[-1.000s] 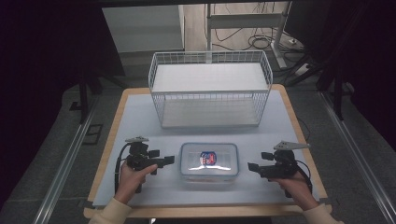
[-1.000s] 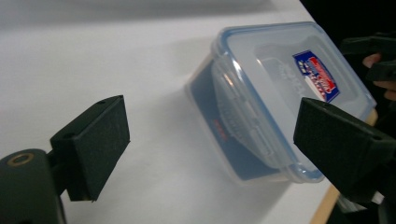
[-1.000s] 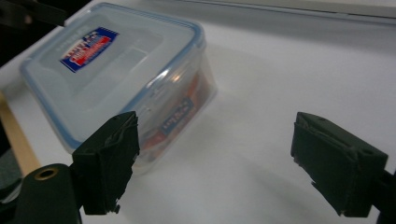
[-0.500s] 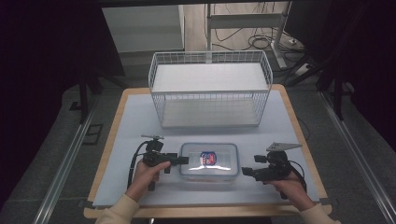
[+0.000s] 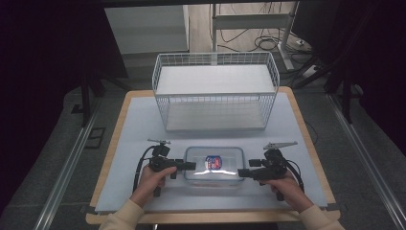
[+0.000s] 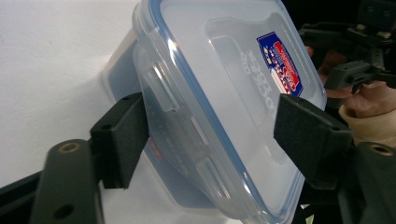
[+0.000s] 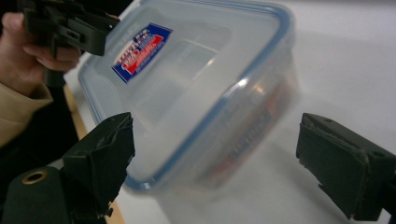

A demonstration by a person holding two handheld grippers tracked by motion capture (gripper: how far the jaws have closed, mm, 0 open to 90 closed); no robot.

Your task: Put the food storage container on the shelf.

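On the counter (image 5: 124,143), the left gripper (image 5: 190,166), jaws spread, brackets the side latch of a clear lidded container (image 5: 214,165) lying before a wire basket (image 5: 215,91). The right gripper (image 5: 242,172), also spread, nears its opposite end. The plastic looks rigid, light and slick; the end walls below the lid rim seem the firmest hold.

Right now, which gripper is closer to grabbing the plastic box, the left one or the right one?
Probably the left gripper. Its open jaws already straddle the end of the box, one pad touching the side latch. The right gripper is open too, but the box sits just beyond its pads.
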